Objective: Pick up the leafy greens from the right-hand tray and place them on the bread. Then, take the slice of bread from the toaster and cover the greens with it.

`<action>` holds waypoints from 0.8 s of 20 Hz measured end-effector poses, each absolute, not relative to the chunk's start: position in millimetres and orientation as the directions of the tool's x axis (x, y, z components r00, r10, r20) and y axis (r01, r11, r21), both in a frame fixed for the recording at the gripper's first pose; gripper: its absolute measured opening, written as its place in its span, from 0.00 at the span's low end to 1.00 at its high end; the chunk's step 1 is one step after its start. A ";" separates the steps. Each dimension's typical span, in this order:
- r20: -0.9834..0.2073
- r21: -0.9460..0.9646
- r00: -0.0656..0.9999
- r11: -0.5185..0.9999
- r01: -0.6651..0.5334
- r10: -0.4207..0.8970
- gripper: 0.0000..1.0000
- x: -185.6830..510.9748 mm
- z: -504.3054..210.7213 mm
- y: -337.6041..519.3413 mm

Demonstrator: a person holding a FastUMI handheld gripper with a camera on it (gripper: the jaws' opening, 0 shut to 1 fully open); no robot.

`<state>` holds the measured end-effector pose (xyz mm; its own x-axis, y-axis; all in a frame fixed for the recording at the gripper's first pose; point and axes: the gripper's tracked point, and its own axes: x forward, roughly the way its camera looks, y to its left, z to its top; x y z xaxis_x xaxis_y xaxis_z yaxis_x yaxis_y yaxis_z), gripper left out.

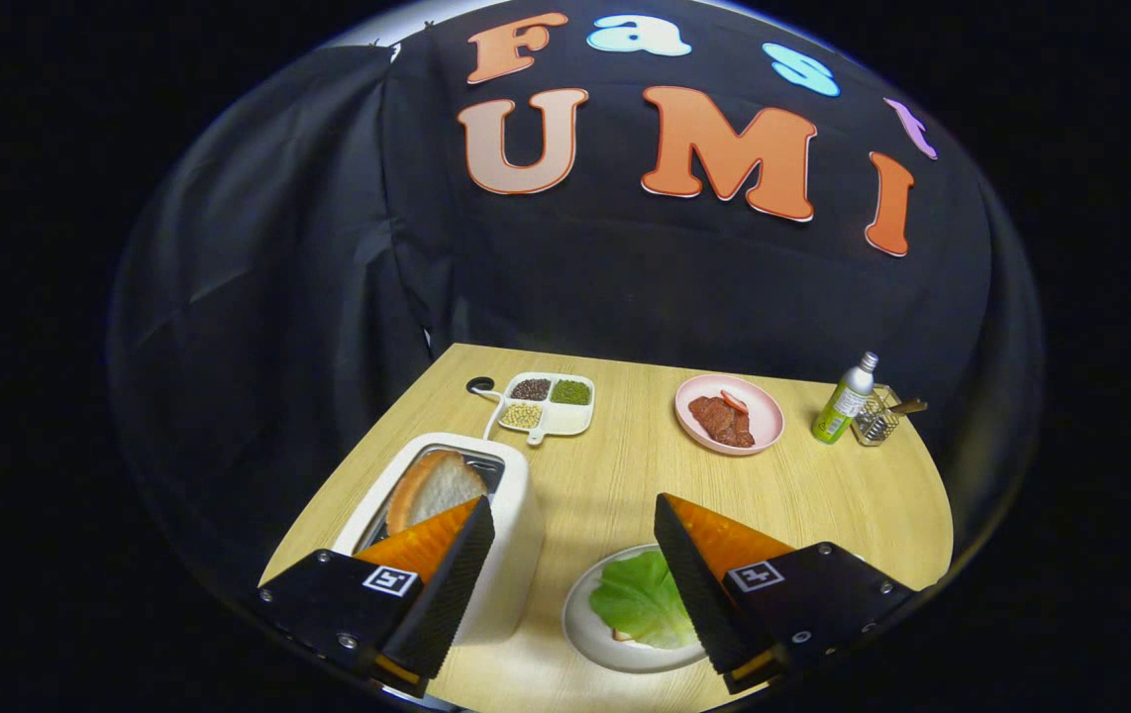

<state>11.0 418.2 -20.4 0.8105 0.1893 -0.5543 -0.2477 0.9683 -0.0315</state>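
Gripper view looks over a wooden surface (625, 475). On it, a white toaster (516, 515) stands under the left finger with a slice of bread (432, 487) upright in its slot. The gripper (573, 535) hangs with its jaws wide apart and empty. Between them, nearer the right finger, leafy greens (640, 599) lie on a white plate (595, 639), covering bread beneath. Beyond sit a pink plate (764, 421) and a green bottle (843, 404).
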 end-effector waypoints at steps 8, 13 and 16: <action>-0.588 -0.015 0.773 0.953 -0.303 0.237 0.98 9.4 -35.5 479.8; -0.621 -0.069 0.757 0.947 -0.313 0.205 0.98 9.2 -57.5 486.0; -0.636 -0.110 0.755 0.948 -0.297 0.163 0.92 13.7 -73.4 474.4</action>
<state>13.7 474.4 -73.4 0.7547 0.1626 -0.6356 -0.2973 0.9484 -0.1104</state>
